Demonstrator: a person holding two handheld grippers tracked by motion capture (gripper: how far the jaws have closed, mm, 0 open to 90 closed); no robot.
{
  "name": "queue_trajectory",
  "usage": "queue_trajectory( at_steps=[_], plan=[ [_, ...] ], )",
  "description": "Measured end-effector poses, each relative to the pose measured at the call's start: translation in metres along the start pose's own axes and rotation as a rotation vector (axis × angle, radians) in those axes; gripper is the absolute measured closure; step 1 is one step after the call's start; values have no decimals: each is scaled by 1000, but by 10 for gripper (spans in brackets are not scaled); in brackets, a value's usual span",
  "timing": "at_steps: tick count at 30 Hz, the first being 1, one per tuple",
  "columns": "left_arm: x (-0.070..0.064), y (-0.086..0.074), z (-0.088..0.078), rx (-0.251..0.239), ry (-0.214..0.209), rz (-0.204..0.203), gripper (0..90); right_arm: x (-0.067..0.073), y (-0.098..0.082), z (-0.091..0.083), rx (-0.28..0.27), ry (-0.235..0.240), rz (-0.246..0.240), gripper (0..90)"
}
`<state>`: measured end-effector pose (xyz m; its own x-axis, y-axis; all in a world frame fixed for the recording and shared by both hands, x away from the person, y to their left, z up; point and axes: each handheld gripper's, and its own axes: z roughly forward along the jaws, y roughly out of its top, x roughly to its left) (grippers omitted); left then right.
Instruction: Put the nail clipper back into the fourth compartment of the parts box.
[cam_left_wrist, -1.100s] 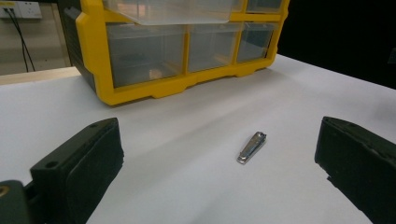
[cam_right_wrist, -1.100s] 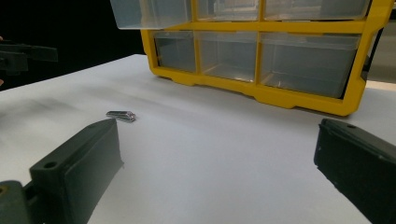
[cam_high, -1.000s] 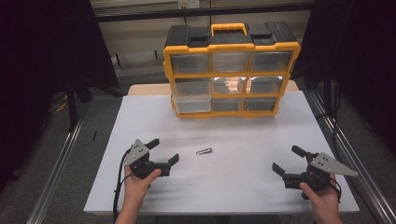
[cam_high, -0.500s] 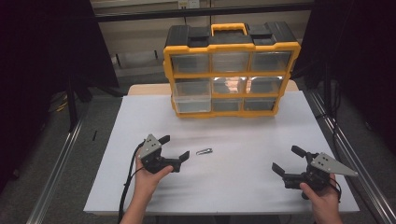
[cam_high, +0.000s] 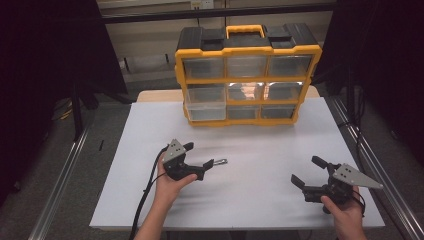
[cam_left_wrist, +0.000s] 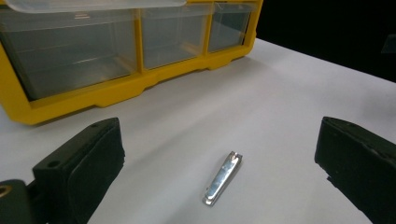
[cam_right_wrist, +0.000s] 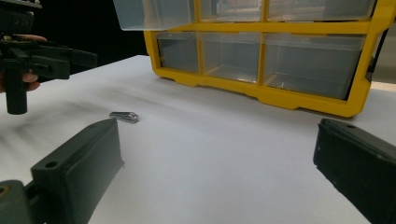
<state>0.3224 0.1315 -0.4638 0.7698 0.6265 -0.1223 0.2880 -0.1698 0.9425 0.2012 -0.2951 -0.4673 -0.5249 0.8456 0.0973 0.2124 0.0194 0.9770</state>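
A small metal nail clipper (cam_high: 220, 161) lies flat on the white table (cam_high: 260, 150), left of centre. My left gripper (cam_high: 200, 155) is open, with its near jaw tip just beside the clipper. In the left gripper view the clipper (cam_left_wrist: 222, 178) lies low between the two wide-apart jaws of that gripper (cam_left_wrist: 219, 126), touching neither. My right gripper (cam_high: 306, 170) is open near the front right edge, nothing between its jaws. From the right gripper view (cam_right_wrist: 217, 126) the clipper (cam_right_wrist: 124, 116) lies far off to the left, below the left gripper (cam_right_wrist: 42, 53).
A yellow and black organizer box (cam_high: 247, 75) with clear drawers stands upright at the table's far edge. Its middle-left drawer (cam_high: 207, 97) sticks out a little. Metal rails (cam_high: 60, 185) run along both sides of the table.
My left gripper has moved right and a little forward, up to the nail clipper. The right gripper and the clipper have stayed where they were.
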Motion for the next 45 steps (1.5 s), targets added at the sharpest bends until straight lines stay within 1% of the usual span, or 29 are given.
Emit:
queue_trajectory(
  at_steps=[2,3,4,5,9,10,11,12,13,14,15,16,17,18,19,20,21,22,25,26,27,31,34,36,39,40,42,44,45],
  plan=[
    [-1,1,6,3,2,-16,15,0,0,0,-1,0,0,5],
    [-1,2,7,25,1,0,15,0,0,0,-2,0,1,6],
    [-3,2,10,18,1,-7,15,0,0,0,-1,0,2,5],
    [-3,3,12,30,-7,3,14,0,0,0,-1,0,2,5],
    [-6,6,21,31,-17,-6,14,0,0,0,-2,2,0,6],
    [-4,7,23,28,-61,-7,14,0,0,0,-2,2,0,6],
    [-4,7,25,38,-68,-6,14,0,0,0,-3,3,0,7],
    [-6,8,27,48,-21,-11,13,0,0,0,-6,0,0,7],
    [-6,8,29,62,-15,-2,14,0,0,0,-9,-2,6,7],
    [-7,9,31,61,-17,-12,17,0,0,0,-9,-1,5,8],
    [-6,9,32,60,-57,-10,19,0,0,0,-8,3,1,8],
    [-6,10,34,72,-66,3,26,0,0,-1,-7,3,3,8],
    [-9,11,35,82,-24,16,34,-1,0,-1,-7,6,5,9],
    [-9,12,36,89,-25,32,40,-1,0,-1,-7,6,7,9],
    [-9,12,37,89,-16,45,55,-1,0,-1,-9,1,7,9],
    [-9,12,38,90,-31,32,70,-1,1,-1,-14,-3,15,9],
    [-9,13,39,97,-33,42,84,-1,1,-1,-11,1,12,10],
    [-9,13,40,111,-49,45,109,-1,1,-1,-13,1,8,10],
    [-9,16,43,174,-78,90,168,-1,1,-1,-13,2,7,11],
    [-8,16,45,181,-95,96,188,-1,1,-1,-13,2,6,11],
    [-9,17,46,197,-87,94,203,-1,1,-1,-11,5,4,12],
    [-5,16,50,211,-107,81,312,-1,1,-1,-12,6,2,12],
    [-3,18,53,260,-111,67,366,0,1,-1,-13,3,6,12],
    [-4,20,55,290,-96,77,392,0,1,-1,-15,4,7,12],
    [-4,21,59,310,-117,71,425,-1,1,-1,-18,3,8,12],
    [-4,20,61,337,-114,63,457,-1,1,-1,-15,6,3,12],
    [-4,19,64,378,-118,76,488,-1,1,-2,-15,6,5,12],
    [-5,16,68,391,-131,71,517,-1,1,-2,-15,6,6,12],
    [-6,15,69,395,-112,81,538,-1,1,-2,-14,5,6,12]
  ],
)
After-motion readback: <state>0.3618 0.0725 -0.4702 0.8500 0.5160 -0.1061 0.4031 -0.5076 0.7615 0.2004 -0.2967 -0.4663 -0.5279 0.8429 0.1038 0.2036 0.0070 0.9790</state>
